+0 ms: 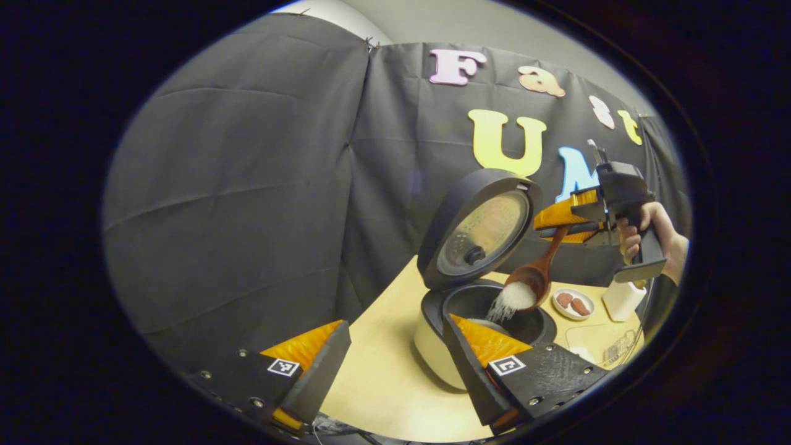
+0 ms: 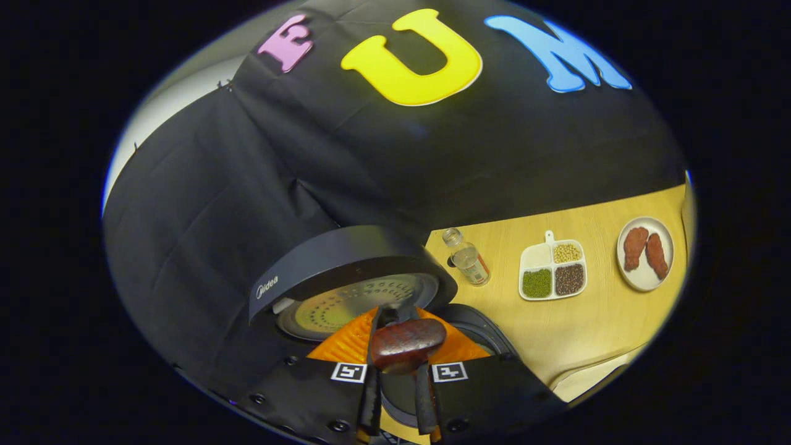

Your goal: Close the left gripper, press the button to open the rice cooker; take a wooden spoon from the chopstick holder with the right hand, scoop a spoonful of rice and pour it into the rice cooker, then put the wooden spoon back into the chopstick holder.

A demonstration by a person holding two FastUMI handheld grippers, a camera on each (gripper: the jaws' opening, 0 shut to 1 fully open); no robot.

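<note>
Right claw (image 1: 565, 232) pinches wooden spoon (image 1: 536, 275); handle slopes down from claw, bowl tipped over rice cooker (image 1: 488, 309) opening directly below, rice (image 1: 513, 298) falling. Left claw (image 1: 395, 364) spread, holds nothing.

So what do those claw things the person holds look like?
Each claw has two flat black plates with small screws and a square black-and-white marker tile on each side. The left claw has wedge-shaped fingers with ribbed inner faces. The right claw is a chunky black block with a pistol-style handle, gripped by a hand wearing a dark sleeve.
</note>
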